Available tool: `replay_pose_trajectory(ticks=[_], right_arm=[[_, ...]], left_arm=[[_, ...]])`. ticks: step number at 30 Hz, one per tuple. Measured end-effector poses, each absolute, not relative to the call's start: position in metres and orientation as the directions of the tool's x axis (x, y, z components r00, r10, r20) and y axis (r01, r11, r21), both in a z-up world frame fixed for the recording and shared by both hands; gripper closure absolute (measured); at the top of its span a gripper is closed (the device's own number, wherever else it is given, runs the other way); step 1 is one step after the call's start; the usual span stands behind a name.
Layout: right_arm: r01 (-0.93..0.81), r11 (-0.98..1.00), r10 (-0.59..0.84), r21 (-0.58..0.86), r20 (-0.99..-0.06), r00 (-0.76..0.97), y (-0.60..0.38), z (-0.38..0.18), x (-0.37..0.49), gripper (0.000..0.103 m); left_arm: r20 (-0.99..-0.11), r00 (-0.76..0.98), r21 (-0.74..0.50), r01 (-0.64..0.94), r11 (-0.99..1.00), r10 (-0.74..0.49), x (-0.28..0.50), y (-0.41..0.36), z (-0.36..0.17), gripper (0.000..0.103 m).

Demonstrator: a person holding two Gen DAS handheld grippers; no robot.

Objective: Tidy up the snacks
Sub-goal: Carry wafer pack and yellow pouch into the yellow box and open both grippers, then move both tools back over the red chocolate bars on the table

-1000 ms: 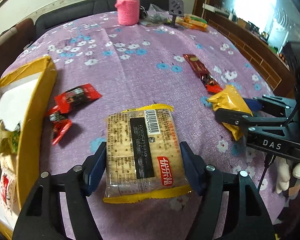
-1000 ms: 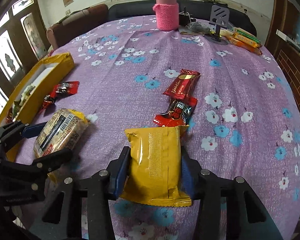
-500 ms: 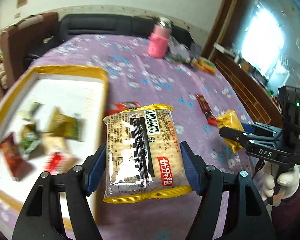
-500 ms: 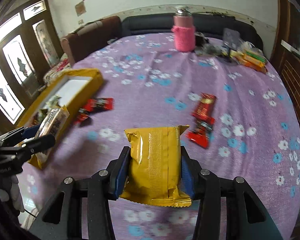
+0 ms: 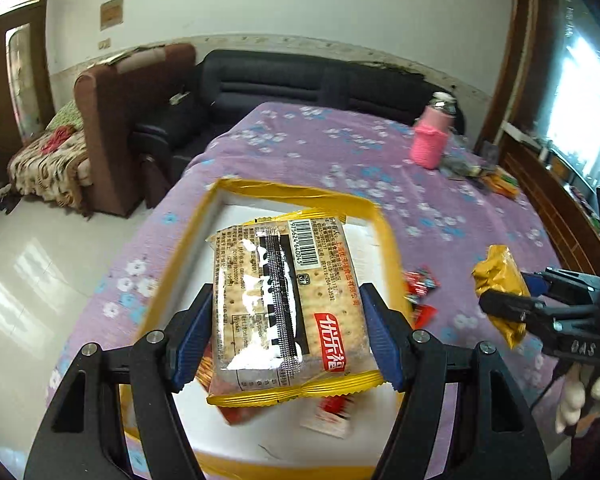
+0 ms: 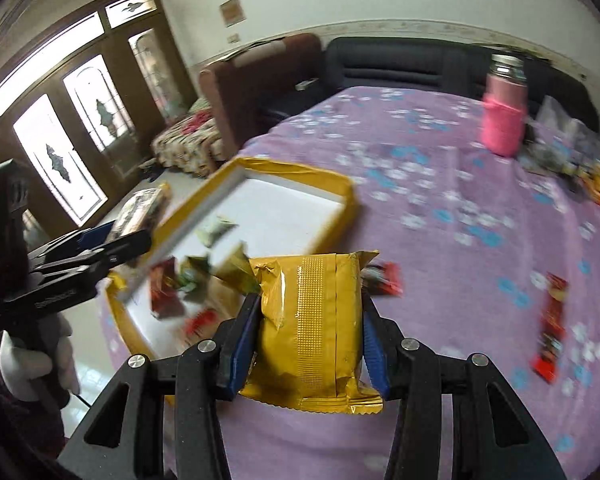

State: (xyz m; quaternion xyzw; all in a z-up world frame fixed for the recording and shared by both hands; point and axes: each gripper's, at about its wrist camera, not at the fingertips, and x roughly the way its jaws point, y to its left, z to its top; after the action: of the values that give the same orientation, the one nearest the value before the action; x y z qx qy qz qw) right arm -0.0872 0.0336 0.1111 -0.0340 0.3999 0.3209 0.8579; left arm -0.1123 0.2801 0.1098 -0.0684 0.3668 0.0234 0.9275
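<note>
Left gripper (image 5: 287, 336) clamped tight on the cracker pack (image 5: 283, 304), hanging right over the yellow box (image 5: 384, 236). Right gripper (image 6: 306, 344) pinching the gold pouch (image 6: 312, 328) above the bench (image 6: 440, 184), just beside the box. Could bounce out or crush the snacks below if dropped from up here. Further out, red bar (image 6: 550, 328) not yet boxed.
</note>
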Motion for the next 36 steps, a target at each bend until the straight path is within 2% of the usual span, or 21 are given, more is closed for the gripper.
replay_pose_trajectory(ticks=[8,17,25,32,36], right_arm=[[-0.624,0.747,0.534,0.231,-0.767,0.356,0.124,0.081,-0.048,0.055],[-0.611,0.747,0.513,0.264,-0.813,0.276,0.165,0.049,-0.014,0.055],[-0.608,0.739,0.539,0.291,-0.797,0.272,0.171,0.046,-0.008,0.048],[-0.603,0.740,0.573,0.297,-0.748,0.335,0.151,0.070,-0.023,0.046],[-0.607,0.745,0.576,0.276,-0.726,0.377,0.133,0.084,-0.038,0.042]], left_arm=[[-0.750,0.661,-0.169,-0.157,0.973,-0.023,-0.064,0.326,0.073,0.033],[-0.786,0.617,-0.186,-0.175,0.967,-0.039,-0.047,0.333,0.052,0.033],[-0.741,0.671,-0.162,-0.180,0.970,0.001,-0.064,0.329,0.070,0.033],[-0.685,0.728,-0.150,-0.180,0.972,0.029,-0.093,0.307,0.099,0.028],[-0.642,0.767,-0.154,-0.163,0.975,0.027,-0.117,0.286,0.113,0.027]])
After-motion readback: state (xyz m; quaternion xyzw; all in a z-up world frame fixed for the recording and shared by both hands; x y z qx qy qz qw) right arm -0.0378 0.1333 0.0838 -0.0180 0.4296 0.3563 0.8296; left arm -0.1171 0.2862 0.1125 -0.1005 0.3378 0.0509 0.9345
